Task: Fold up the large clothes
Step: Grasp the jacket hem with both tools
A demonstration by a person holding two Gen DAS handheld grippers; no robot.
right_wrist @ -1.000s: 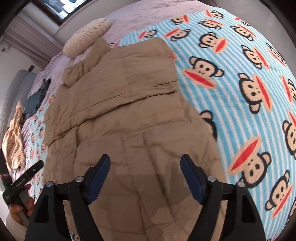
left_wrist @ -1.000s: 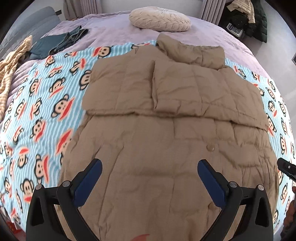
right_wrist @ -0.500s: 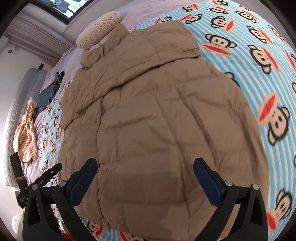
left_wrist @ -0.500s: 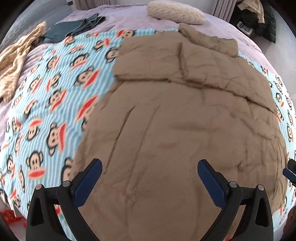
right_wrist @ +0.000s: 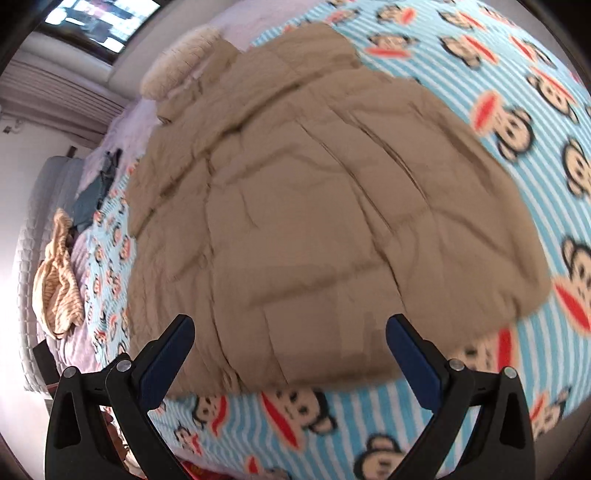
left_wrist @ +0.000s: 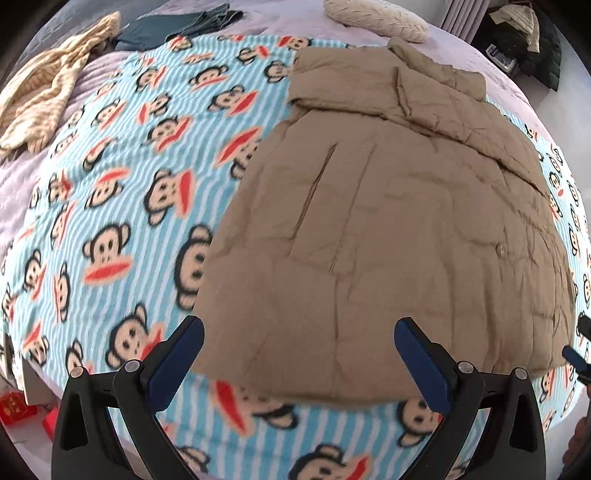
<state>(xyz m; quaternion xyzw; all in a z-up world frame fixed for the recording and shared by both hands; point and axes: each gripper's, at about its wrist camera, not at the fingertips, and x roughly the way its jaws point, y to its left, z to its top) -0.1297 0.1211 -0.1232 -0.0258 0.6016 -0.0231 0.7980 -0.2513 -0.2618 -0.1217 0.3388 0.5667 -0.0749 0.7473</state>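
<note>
Right now we hold both tongs above the near hem of the tan puffer coat (left_wrist: 391,229), and both stand spread wide with nothing between their pads. Ahead of the left gripper (left_wrist: 299,354) the coat lies flat on the monkey-print blanket (left_wrist: 122,206), its sleeves folded across the chest at the far end, its hem just beyond our fingertips. Ahead of the right gripper (right_wrist: 290,349) we see the same coat (right_wrist: 303,206) from its other side, blanket (right_wrist: 517,92) showing to the right. Beyond the coat's collar sits a cream pillow (left_wrist: 373,16); far left of the left tongs lie a striped garment (left_wrist: 48,92) and a teal one (left_wrist: 177,27).
</note>
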